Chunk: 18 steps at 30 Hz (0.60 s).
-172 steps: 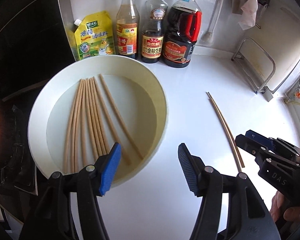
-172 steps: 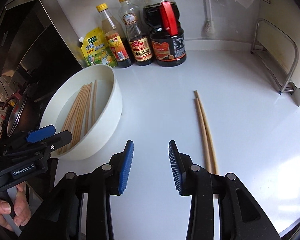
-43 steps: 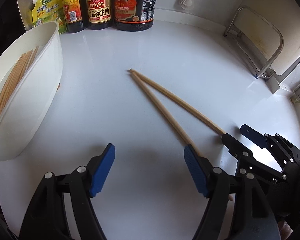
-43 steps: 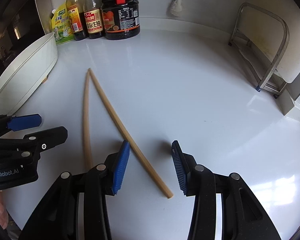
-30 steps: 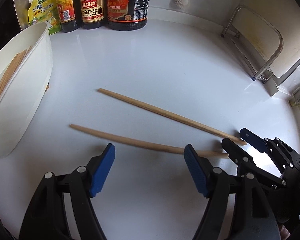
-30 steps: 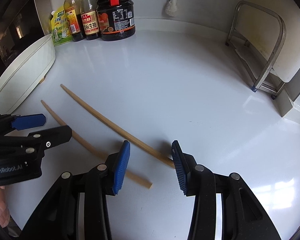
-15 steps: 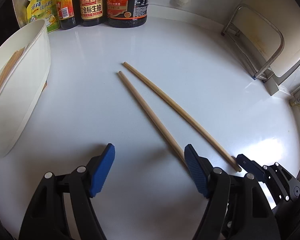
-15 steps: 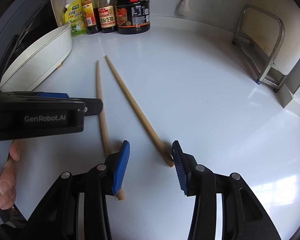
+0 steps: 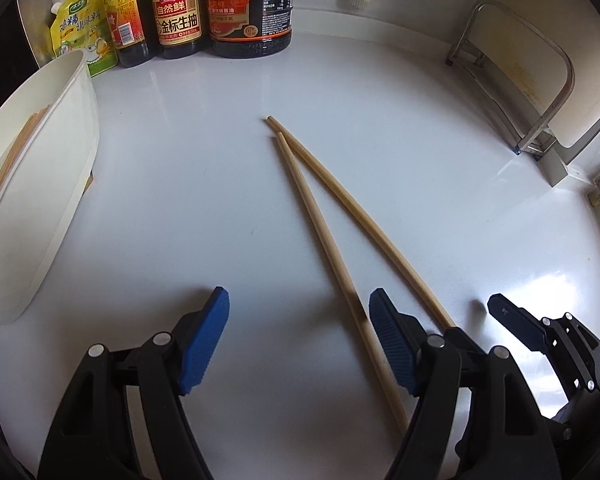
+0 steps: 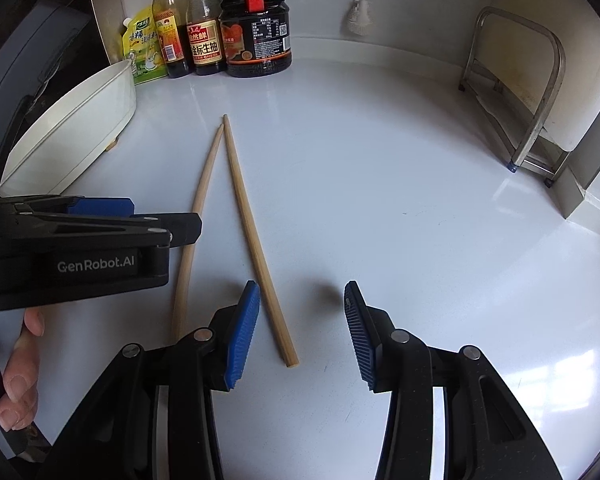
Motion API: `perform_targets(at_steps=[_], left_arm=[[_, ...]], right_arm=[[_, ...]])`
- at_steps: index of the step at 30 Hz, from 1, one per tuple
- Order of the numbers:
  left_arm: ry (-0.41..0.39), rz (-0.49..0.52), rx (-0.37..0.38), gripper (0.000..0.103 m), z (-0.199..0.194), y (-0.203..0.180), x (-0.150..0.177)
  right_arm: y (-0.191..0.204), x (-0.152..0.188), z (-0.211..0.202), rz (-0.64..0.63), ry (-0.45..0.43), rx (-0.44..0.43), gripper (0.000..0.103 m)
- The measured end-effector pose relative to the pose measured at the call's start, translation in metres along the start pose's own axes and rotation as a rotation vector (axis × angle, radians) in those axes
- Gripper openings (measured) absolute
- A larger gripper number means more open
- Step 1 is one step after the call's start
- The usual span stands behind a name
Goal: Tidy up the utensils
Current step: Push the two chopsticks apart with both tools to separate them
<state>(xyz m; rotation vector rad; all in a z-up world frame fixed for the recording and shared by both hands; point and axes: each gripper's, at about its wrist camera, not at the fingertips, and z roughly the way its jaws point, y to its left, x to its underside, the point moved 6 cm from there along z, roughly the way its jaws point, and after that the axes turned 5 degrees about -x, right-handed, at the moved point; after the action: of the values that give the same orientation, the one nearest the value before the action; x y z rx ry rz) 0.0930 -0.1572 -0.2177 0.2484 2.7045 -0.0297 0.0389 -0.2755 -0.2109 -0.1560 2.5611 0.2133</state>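
I hold both grippers low over the white counter (image 9: 204, 208), each pointing steeply down, and the two chopsticks lie loose on it between and ahead of them. Neither gripper is carrying anything.

My left gripper (image 9: 298, 338) has its jaws spread wide with nothing between the pads. In its own view the left chopstick (image 9: 320, 232) runs from about twelve o'clock down toward five, passing just inside the right pad and vanishing under that finger. The right chopstick (image 9: 364, 220) lies outside the jaws altogether, heading toward my right gripper (image 9: 512, 320).

My right gripper (image 10: 300, 328) stands part open and empty too. In its view the right chopstick (image 10: 256, 248) has its butt end sitting between the pads, close to the left one, at roughly eleven o'clock from the midpoint. The left chopstick (image 10: 192, 232) lies farther out at ten o'clock, partly under my left gripper (image 10: 100, 216).

The sticks make a narrow V: tips nearly touching at the far end, butts splayed toward me. Their long axes run away from me, roughly along each gripper's line of sight, so the jaws already straddle across the shafts. I judge the right hand nearer a clean grip, on the right stick.

The white bowl (image 9: 60, 128) holding more chopsticks sits at nine to ten o'clock, well apart.
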Motion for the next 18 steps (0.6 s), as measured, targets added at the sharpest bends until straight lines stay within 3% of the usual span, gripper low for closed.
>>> perform_targets(at_steps=[3, 4, 12, 18], left_arm=[[0.015, 0.008, -0.026, 0.087, 0.004, -0.001, 0.002], [0.013, 0.002, -0.027, 0.088, 0.004, 0.0, 0.003], [-0.001, -0.005, -0.05, 0.086, 0.002, 0.013, 0.009], [-0.012, 0.003, -0.07, 0.073, -0.003, 0.024, 0.013]], right_arm=[[-0.002, -0.001, 0.003, 0.01, -0.002, 0.0, 0.042], [-0.003, -0.001, 0.003, 0.01, -0.005, 0.001, 0.042], [0.004, -0.008, 0.011, -0.036, -0.006, -0.01, 0.042], [0.015, -0.016, 0.017, -0.099, 0.005, -0.034, 0.042]])
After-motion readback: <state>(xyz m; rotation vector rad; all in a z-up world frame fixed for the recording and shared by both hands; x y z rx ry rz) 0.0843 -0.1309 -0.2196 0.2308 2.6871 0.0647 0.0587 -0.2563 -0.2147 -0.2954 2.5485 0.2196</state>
